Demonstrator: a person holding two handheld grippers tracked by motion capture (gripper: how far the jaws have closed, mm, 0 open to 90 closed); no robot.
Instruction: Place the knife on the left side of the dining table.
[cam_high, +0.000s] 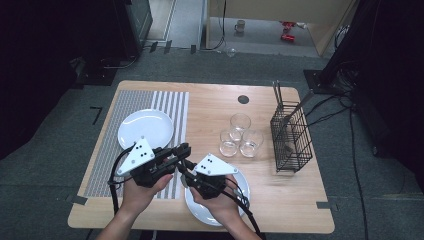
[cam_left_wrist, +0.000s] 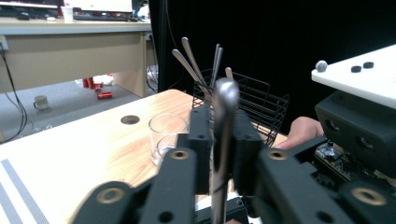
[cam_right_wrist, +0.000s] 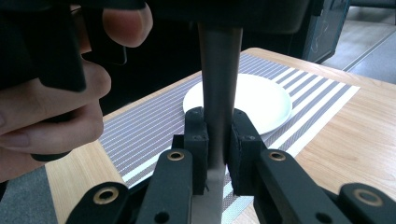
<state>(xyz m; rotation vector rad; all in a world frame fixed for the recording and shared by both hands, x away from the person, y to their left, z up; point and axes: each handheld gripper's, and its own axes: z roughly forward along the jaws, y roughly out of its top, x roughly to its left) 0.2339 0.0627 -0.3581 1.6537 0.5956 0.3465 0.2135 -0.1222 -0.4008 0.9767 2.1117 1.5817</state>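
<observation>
Left gripper (cam_left_wrist: 223, 122): narrow, both pads clamped on the utensil's shaft.
Utensil (cam_left_wrist: 225, 100): slim, smooth, shiny steel with a rounded end; which kind it is I cannot tell. It hangs in the air between the two grippers, over the table's 6 o'clock edge.
Right gripper (cam_right_wrist: 218, 126): narrow too, gripping the same utensil further along, jaws facing the left gripper's.
Step in hand: apparently a handover from one gripper to the other.
Doing it well: keep the receiving grip square on the shaft and firm before the other lets go. Ease off slowly and without twisting, as polished steel probably slips between hard pads.
Near plate (cam_high: 200, 212): white, glossy, round, at 6 o'clock under the right hand.
Far plate (cam_high: 145, 127): same kind, at 9 o'clock on the mat.
Mat (cam_high: 170, 105): woven, grey and white stripes.
Glasses (cam_high: 240, 136): three clear tumblers clustered at 2 o'clock from the grippers.
Basket (cam_high: 291, 140): black wire, boxy, at 3 o'clock, cutlery handles sticking out.
Table (cam_high: 285, 200): pale wood grain, rounded corners.
</observation>
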